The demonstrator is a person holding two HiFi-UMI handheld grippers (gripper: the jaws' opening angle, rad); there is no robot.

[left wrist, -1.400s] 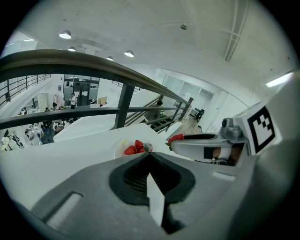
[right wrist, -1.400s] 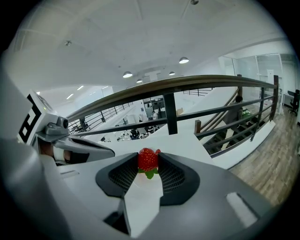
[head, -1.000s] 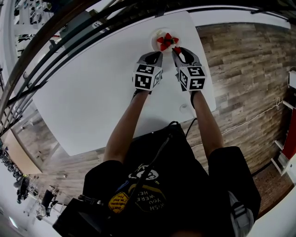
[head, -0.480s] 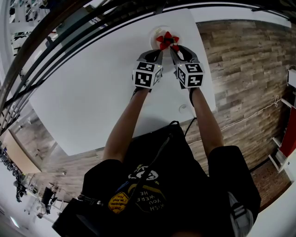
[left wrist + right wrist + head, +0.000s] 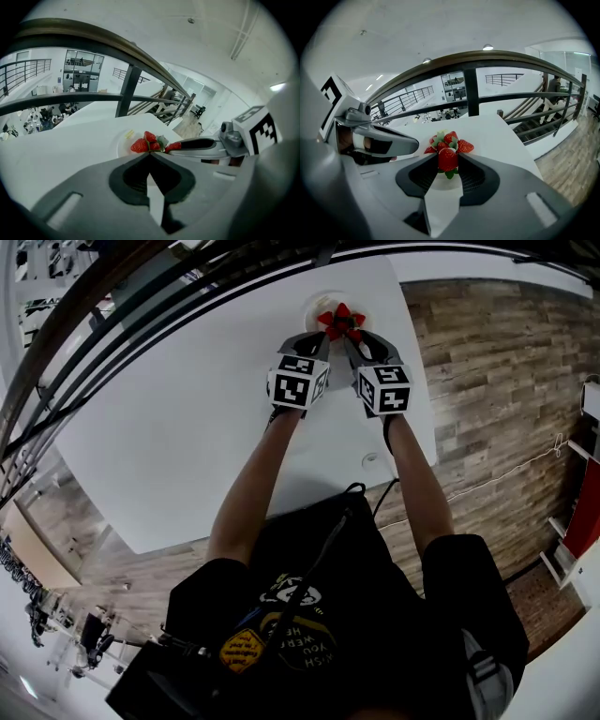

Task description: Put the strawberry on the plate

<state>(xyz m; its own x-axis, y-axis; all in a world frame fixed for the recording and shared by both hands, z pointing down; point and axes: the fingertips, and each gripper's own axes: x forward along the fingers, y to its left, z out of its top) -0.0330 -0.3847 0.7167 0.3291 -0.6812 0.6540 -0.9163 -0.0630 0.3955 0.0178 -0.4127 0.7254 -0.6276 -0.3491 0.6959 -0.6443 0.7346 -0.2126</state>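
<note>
A small white plate (image 5: 313, 304) sits at the far edge of the white table (image 5: 187, 427), with several red strawberries (image 5: 338, 321) heaped on it. My right gripper (image 5: 448, 160) is shut on one strawberry (image 5: 447, 158), green leaves pointing down, held just short of the heap (image 5: 451, 139). My left gripper (image 5: 150, 153) is shut with nothing in it, tips close to the plate (image 5: 123, 143) and its berries (image 5: 144, 143). In the head view the left gripper (image 5: 319, 341) and right gripper (image 5: 353, 335) flank the plate's near side.
A dark railing (image 5: 468, 89) runs just behind the table's far edge. Wood floor (image 5: 487, 381) lies to the right of the table. A small round mark (image 5: 371, 460) shows on the table near its front edge. The person's arms reach over the table.
Both grippers have moved a little farther forward toward the plate, the right one carrying its strawberry along. The heap on the plate has not moved.
</note>
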